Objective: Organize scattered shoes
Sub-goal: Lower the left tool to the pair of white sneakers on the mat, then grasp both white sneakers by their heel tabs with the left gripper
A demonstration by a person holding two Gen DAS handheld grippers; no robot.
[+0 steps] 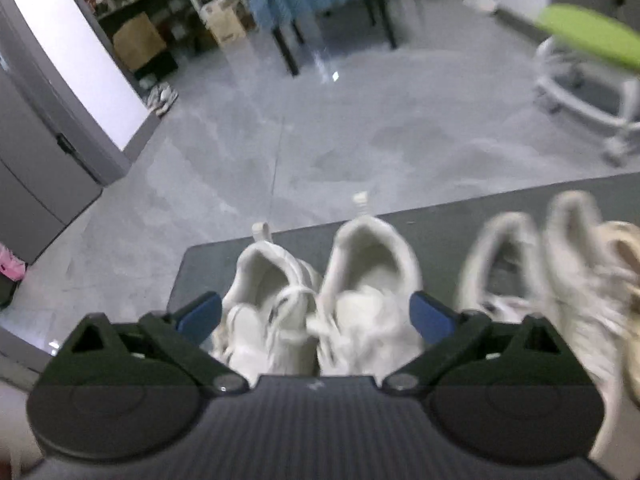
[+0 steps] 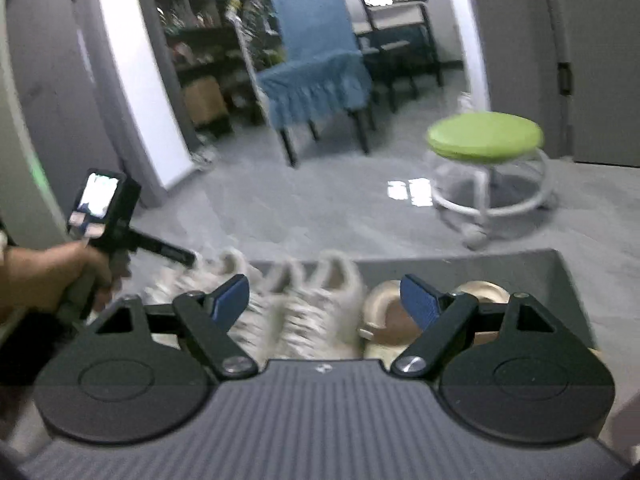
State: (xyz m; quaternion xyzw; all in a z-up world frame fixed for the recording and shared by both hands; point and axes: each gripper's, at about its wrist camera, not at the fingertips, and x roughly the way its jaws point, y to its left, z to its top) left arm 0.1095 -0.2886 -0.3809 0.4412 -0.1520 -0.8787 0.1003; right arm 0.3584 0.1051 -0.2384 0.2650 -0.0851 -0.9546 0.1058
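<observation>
Shoes sit in a row on a dark grey rectangular floor mat (image 1: 460, 220), heels away from the cameras. In the left wrist view, a pair of white lace-up sneakers (image 1: 320, 300) fills the centre; a second pair of pale patterned sneakers (image 1: 532, 280) lies at 3 o'clock of it, blurred. In the right wrist view, tan round-mouthed slip-on shoes (image 2: 384, 312) sit at 3 o'clock of the patterned pair.

Risks, as judged: both views are smeared, so a hasty closing could catch laces only, or nudge the neighbouring pair out of line, since the pairs stand close.

Left claw (image 1: 316, 312): blue pads spread wide, bracketing the white pair; contact cannot be told. Right claw (image 2: 332, 300): spread wide, gripping nothing, above the patterned and tan shoes.
</observation>
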